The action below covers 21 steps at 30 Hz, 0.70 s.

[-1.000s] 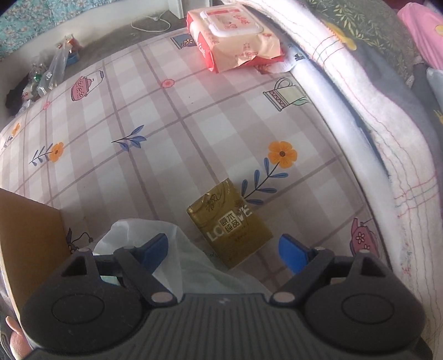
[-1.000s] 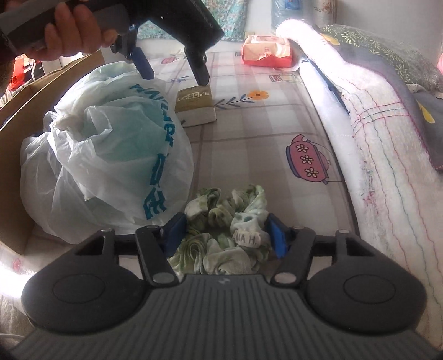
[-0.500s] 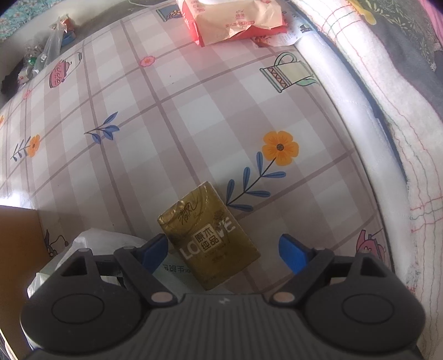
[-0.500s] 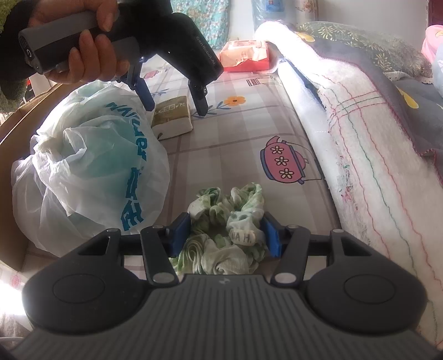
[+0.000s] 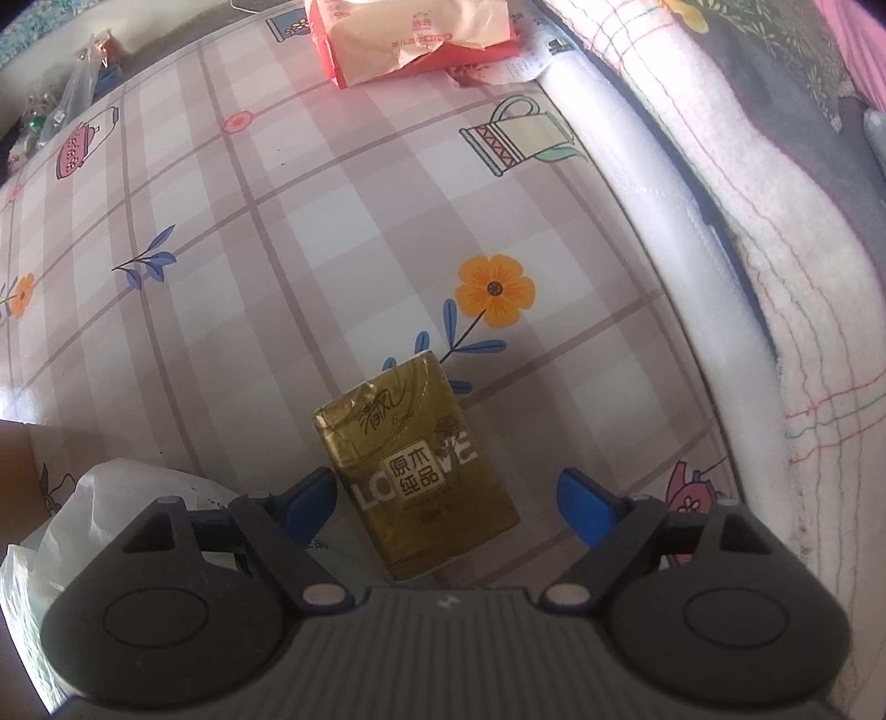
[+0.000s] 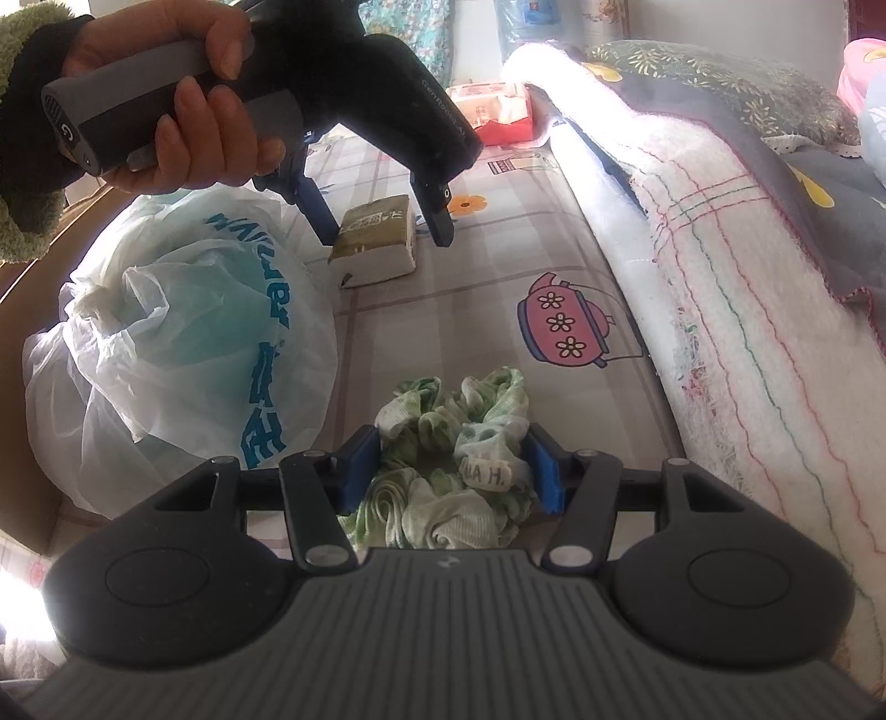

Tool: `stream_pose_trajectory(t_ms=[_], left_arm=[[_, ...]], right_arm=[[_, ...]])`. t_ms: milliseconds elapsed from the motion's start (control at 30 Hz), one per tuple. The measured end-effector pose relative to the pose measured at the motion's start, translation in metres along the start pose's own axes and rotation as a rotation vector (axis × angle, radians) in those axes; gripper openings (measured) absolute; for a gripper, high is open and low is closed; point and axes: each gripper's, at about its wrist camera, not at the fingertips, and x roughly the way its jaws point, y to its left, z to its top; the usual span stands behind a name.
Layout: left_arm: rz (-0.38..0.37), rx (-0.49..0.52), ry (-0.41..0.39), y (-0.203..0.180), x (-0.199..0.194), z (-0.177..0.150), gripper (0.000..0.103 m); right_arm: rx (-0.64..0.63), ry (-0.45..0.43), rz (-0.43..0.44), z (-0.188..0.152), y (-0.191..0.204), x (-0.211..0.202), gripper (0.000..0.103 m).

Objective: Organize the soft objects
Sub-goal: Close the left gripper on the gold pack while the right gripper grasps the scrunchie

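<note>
Two tools: both in view, one per hand, working over the checked mat on the bed (image 5: 343, 232)
left tool (image 5: 446, 493): points straight down over the gold tissue pack (image 5: 421, 471); a second ago the pack sat off to the right of the white bag, now it lies between the blue fingers
left jaws: wide and just starting to close in, pads not pressing yet; the left pad sits right by the pack's edge, the right pad is well clear
same thing from the other side: left tool (image 6: 385, 235) straddles the tissue pack (image 6: 376, 243) with the tips beside its top, hand (image 6: 183, 111) on the grip
right tool (image 6: 451, 471): about half open, pads snug against a green-and-white scrunchie (image 6: 448, 487), which looks held; pretty much the same as a second ago
white plastic bag (image 6: 183, 343): slumped just left of the pack, leaning on a cardboard box (image 5: 16, 476)
red wipes pack (image 5: 415, 39): far end of the mat, untouched
blanket (image 6: 736, 266): piled along the right edge
what it means: my guess is the left side has finished lining up and a squeeze on the pack comes next; nothing is sorted yet
watch out: that right pad has a long way to travel, so the pack could get nudged sideways
</note>
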Motion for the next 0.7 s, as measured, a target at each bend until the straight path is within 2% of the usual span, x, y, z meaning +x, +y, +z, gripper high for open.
stream_pose_trajectory(t_ms=[67,100,233,300,467,700], left_arm=[[0.008,-0.002,0.019,-0.001,0.006,-0.003,0.076],[0.007,-0.003,0.023,-0.001,0.007,-0.004,0.075],[0.019,-0.002,-0.016,-0.002,0.003,-0.007,0.065],[-0.014,-0.015,-0.027,0.001,0.000,-0.009,0.065],[-0.037,-0.036,-0.064,0.005,-0.011,-0.015,0.064],[-0.110,-0.048,-0.164,0.006,-0.053,-0.028,0.064]], right_arm=[[0.003,-0.002,-0.001,0.000,0.000,0.000,0.056],[0.006,-0.003,-0.001,0.000,0.000,-0.001,0.056],[0.009,-0.008,-0.009,-0.001,0.000,-0.002,0.051],[0.013,-0.010,-0.015,-0.001,-0.001,-0.002,0.047],[0.071,-0.021,-0.016,-0.001,-0.008,-0.004,0.030],[0.158,-0.032,0.011,-0.004,-0.016,-0.007,0.022]])
